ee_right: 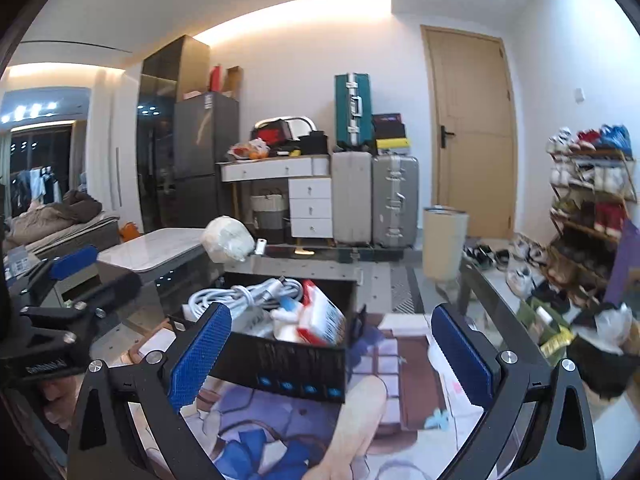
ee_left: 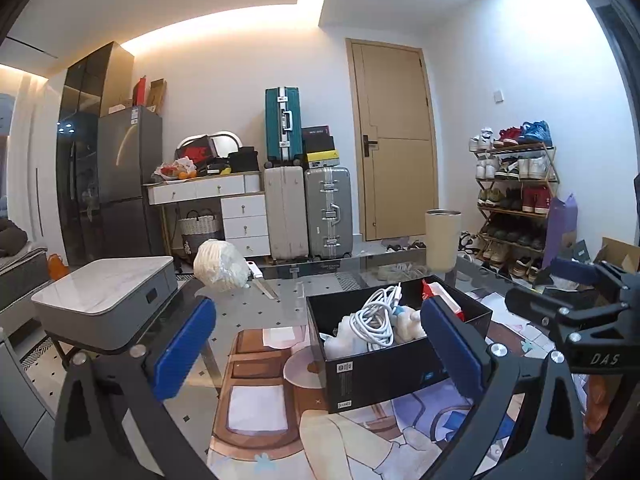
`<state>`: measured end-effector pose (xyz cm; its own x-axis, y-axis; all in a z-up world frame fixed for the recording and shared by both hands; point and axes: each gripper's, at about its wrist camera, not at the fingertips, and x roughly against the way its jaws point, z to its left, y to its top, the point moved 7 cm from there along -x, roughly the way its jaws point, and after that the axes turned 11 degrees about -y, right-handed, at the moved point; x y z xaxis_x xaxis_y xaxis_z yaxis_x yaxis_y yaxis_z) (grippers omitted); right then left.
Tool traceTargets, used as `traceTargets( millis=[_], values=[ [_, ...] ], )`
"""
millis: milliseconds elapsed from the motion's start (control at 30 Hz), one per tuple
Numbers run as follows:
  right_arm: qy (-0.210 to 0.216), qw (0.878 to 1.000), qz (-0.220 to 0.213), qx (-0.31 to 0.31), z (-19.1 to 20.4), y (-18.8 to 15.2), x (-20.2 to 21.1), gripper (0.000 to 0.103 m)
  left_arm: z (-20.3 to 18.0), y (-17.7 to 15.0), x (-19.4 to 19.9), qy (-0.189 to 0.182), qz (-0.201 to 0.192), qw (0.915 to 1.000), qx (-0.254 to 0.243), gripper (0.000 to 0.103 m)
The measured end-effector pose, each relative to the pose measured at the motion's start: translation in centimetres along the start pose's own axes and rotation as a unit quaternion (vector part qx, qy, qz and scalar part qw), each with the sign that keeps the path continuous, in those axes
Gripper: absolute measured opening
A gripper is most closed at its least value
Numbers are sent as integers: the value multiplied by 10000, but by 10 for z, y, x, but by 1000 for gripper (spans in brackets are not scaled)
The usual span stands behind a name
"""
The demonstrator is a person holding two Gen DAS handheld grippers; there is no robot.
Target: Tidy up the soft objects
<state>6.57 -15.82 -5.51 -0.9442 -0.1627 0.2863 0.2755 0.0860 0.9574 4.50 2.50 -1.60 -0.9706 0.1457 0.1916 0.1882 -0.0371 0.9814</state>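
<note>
A black open box [ee_left: 384,372] stands on the glass table over a printed mat; it also shows in the right wrist view [ee_right: 288,368]. It holds a coiled white cable [ee_left: 374,316] [ee_right: 244,294], white soft items [ee_left: 344,340] and a red-and-white packet [ee_right: 324,316]. A white bagged soft bundle [ee_left: 220,266] [ee_right: 228,238] lies at the table's far left. My left gripper [ee_left: 316,348] is open and empty, its right finger against the box's right side. My right gripper [ee_right: 332,352] is open and empty, just in front of the box.
A beige tumbler [ee_left: 442,240] [ee_right: 444,244] stands at the table's far right edge. A marble-topped side table [ee_left: 104,292] is to the left. Suitcases [ee_left: 308,212], a white drawer desk [ee_left: 240,208], a door and a shoe rack [ee_left: 516,196] line the walls.
</note>
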Motion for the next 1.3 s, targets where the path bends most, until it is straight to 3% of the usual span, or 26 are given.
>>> traceTargets(
  millis=[133,633,1300],
  values=[
    [-64,9999,146,27,-3,-8,-7,102,-3,-7,2,38,-6,10000,8,103],
    [183,9996,23,236,11,-10,-5,102,-7,-6,10,26,-165,9999,26,103],
    [323,9990,12,318,13,-11,-5,102,-7,-9,6,84,-57,9999,57,103]
  ],
)
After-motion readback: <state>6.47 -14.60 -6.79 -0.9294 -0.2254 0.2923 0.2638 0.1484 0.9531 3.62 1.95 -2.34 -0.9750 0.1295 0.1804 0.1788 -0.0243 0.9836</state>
